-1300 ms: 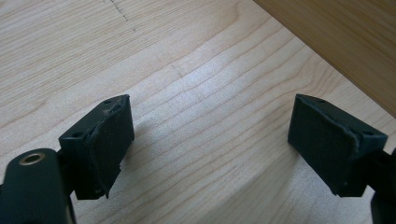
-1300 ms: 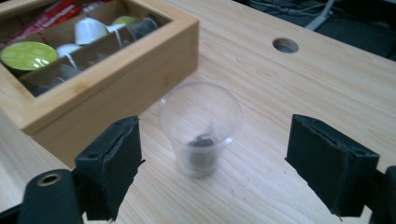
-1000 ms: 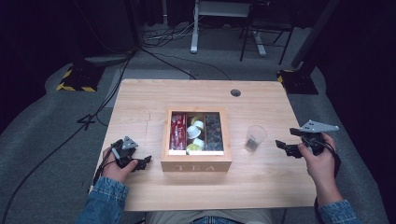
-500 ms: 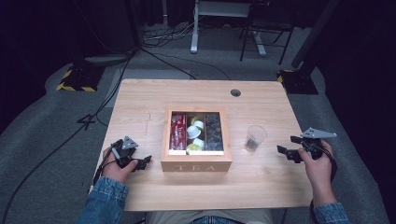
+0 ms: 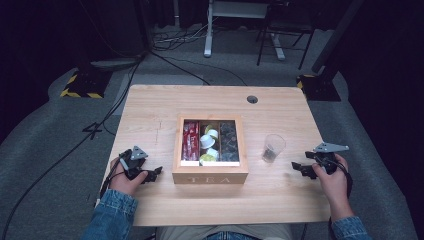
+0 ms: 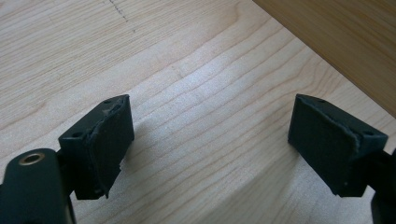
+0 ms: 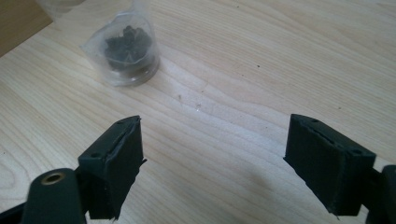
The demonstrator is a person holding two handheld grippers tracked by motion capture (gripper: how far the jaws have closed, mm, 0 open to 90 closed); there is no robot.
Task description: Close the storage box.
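A wooden tea box (image 5: 210,172) marked TEA stands open at the table's middle, with red packets, pale cups and dark capsules in its compartments. A clear plastic cup (image 5: 273,148) with dark bits at its bottom stands to the box's right; the cup (image 7: 127,49) lies ahead and left in the right gripper view. My right gripper (image 5: 301,168) is low over the table right of the cup, open and empty (image 7: 212,165). My left gripper (image 5: 152,173) rests by the box's left side, open and empty (image 6: 210,149).
The wooden table (image 5: 150,115) has a round cable hole (image 5: 252,99) at its far right. Cables, a yellow-black striped base (image 5: 80,86) and chair legs lie on the grey floor beyond. The box's side wall (image 6: 345,42) is close ahead of my left gripper.
My right gripper has sunk toward the table surface beside the cup. My left gripper has stayed where it was.
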